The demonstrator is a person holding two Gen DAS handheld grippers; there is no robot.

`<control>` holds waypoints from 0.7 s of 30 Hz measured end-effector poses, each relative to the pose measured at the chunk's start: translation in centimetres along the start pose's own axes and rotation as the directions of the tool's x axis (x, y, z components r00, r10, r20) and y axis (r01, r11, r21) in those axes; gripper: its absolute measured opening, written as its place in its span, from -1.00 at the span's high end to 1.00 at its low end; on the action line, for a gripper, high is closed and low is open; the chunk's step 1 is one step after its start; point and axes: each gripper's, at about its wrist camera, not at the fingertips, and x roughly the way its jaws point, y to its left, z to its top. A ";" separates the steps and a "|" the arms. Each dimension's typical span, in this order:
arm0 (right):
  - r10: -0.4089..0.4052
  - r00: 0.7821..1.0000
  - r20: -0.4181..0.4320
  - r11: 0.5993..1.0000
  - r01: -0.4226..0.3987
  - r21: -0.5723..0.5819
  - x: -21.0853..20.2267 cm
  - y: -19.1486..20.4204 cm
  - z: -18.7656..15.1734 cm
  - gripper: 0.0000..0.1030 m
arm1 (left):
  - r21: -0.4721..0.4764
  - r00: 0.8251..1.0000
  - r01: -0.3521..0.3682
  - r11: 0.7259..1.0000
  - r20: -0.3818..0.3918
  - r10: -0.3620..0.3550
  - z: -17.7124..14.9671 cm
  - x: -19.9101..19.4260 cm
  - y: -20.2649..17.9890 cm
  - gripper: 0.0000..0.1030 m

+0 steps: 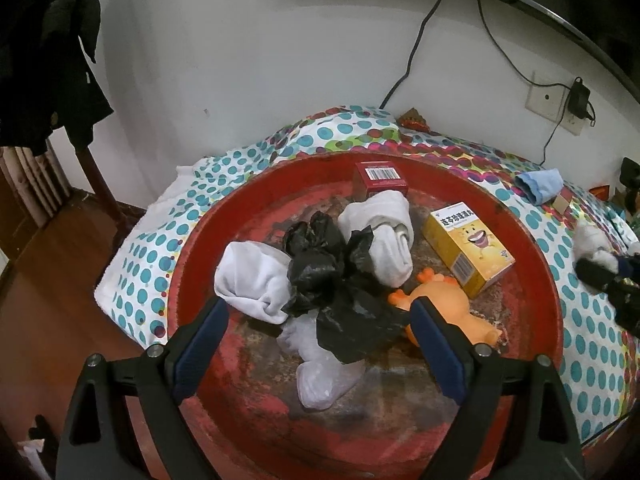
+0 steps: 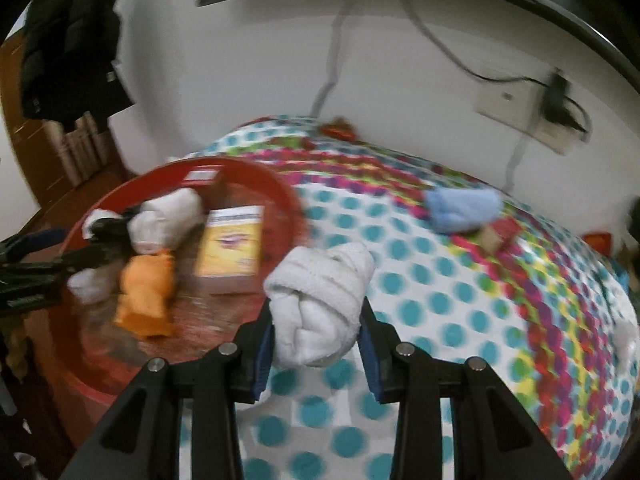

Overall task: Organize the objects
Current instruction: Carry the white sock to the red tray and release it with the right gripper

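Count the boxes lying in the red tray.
2. A red box sits at the far rim of the red tray; a yellow box lies to the right, beside the orange toy. The heaped socks and bags could hide more.

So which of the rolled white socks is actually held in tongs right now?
The rolled white sock clamped in the right tongs, over the dotted bedspread. The other white socks lie loose in the red tray.

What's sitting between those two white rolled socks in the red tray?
A crumpled black plastic bag lies between the left white sock and the right white sock in the red tray, shown in the left wrist view.
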 end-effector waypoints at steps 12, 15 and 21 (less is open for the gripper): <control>0.099 0.994 -0.037 0.991 -0.102 -0.092 3.4 7.9 2.6 0.27 | 0.007 1.000 -0.013 1.000 -0.002 0.013 0.1 0.4 0.7 -0.79; 0.092 0.995 -0.045 0.991 -0.096 -0.090 4.3 8.5 3.1 0.27 | -0.008 1.000 -0.014 1.000 -0.001 0.014 0.1 0.4 1.2 -0.80; 0.097 0.994 -0.054 0.992 -0.101 -0.075 5.3 8.9 3.6 0.24 | -0.042 1.000 0.006 0.999 0.003 -0.006 0.3 0.3 1.9 -0.80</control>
